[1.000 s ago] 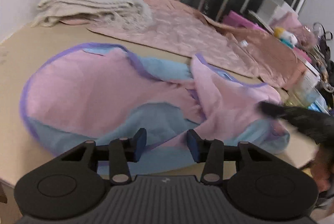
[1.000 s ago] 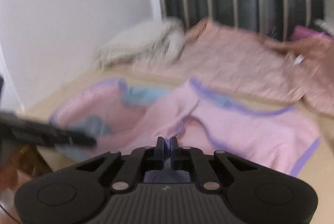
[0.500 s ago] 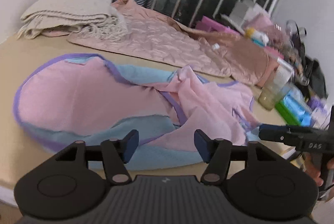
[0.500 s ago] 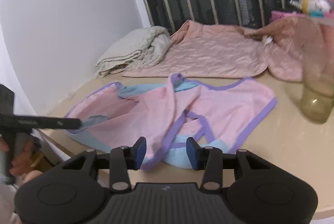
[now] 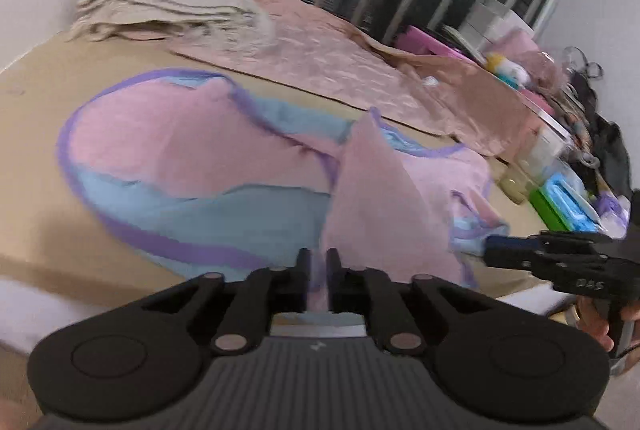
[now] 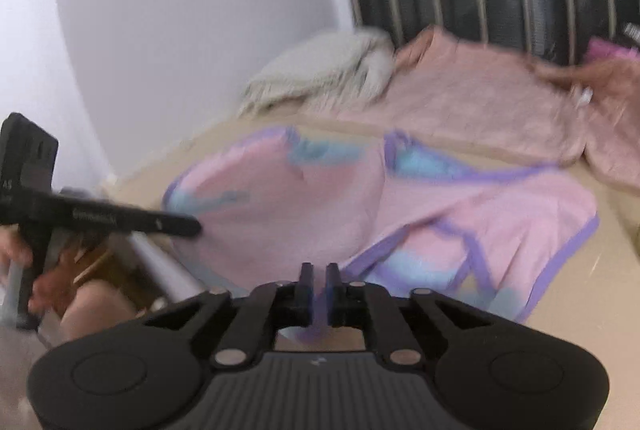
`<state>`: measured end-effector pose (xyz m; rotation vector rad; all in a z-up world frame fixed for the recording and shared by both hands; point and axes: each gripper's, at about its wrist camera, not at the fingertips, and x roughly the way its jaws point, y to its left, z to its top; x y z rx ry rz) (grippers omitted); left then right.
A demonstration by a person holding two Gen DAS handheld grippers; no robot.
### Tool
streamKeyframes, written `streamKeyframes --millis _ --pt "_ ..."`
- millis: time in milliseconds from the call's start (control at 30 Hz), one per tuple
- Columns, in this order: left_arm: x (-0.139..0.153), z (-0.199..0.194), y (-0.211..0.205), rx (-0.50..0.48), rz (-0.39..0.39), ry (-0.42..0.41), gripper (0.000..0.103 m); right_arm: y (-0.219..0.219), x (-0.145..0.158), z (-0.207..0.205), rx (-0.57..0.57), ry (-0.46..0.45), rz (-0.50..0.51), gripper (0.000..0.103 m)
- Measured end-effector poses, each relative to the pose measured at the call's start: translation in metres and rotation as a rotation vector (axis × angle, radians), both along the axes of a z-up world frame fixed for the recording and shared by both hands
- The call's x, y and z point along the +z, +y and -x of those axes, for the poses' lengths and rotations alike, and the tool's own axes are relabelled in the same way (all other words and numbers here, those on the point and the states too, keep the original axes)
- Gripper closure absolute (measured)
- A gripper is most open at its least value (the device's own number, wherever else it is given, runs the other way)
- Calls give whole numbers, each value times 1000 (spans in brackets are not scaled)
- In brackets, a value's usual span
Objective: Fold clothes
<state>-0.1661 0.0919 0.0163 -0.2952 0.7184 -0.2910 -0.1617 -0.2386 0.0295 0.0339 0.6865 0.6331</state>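
Note:
A pink and light-blue garment with purple trim lies spread on the tan table; it also shows in the right wrist view. My left gripper is shut on the garment's near edge, with pink cloth rising between its fingers. My right gripper is shut on another part of the near edge. Each gripper shows in the other's view: the right one at the garment's right end, the left one at its left end.
A folded beige blanket and a pink quilted cloth lie at the back of the table. A glass jar, boxes and clutter stand at the right. A white wall is on the left and a railing behind.
Both grippers were open half a second ago and have closed on the garment's near edge. The cloth is pulled up into a ridge toward the left gripper.

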Motion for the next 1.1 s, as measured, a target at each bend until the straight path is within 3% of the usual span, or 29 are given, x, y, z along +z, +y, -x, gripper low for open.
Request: streamKeyframes --millis 33,67,233,333,400,467,567,633,667,767,833,867,900,933,967,1000,1100 --pt "0 1 6 23 18 -12 68 -4 -1 -5 -36 1 -11 57" --pt "2 -2 11 33 24 -13 62 -7 -2 -12 -77 2 -23 51" --pt "11 -42 6 36 46 -26 58 -19 -9 -51 -252 16 -75 51" --pt "13 -93 -14 30 -16 49 52 -5 -16 -81 -321 -25 -12 54" --pt "10 -123 -15 83 -12 98 52 7 -21 -98 -333 -6 82 98" --pt "9 -135 -3 126 4 105 52 10 -18 -101 -377 0 161 101" --pt "8 -151 21 219 36 120 51 0 0 -95 -409 -44 163 92" --pt "6 -172 33 272 96 173 51 -1 13 -102 -343 -55 78 66" --pt "4 -179 36 283 133 184 51 5 17 -111 -290 -51 35 47" --pt "-1 -206 35 278 243 255 50 36 17 -155 -171 8 -19 49" --pt "-4 -219 32 284 280 280 51 51 10 -183 -174 73 -16 54" --pt "-4 -223 30 294 283 280 52 55 3 -196 -183 116 -7 62" --pt "-3 -227 27 287 277 286 59 57 -5 -209 -189 161 1 78" --pt "-3 -229 23 264 277 296 80 58 -12 -219 -194 208 2 89" --pt "-5 -233 21 238 296 311 90 56 -16 -222 -200 228 -11 99" --pt "-7 -235 20 222 313 320 98 53 -19 -221 -207 238 -30 99" --pt "-10 -232 25 232 417 288 101 38 -12 -211 -210 178 -130 99"
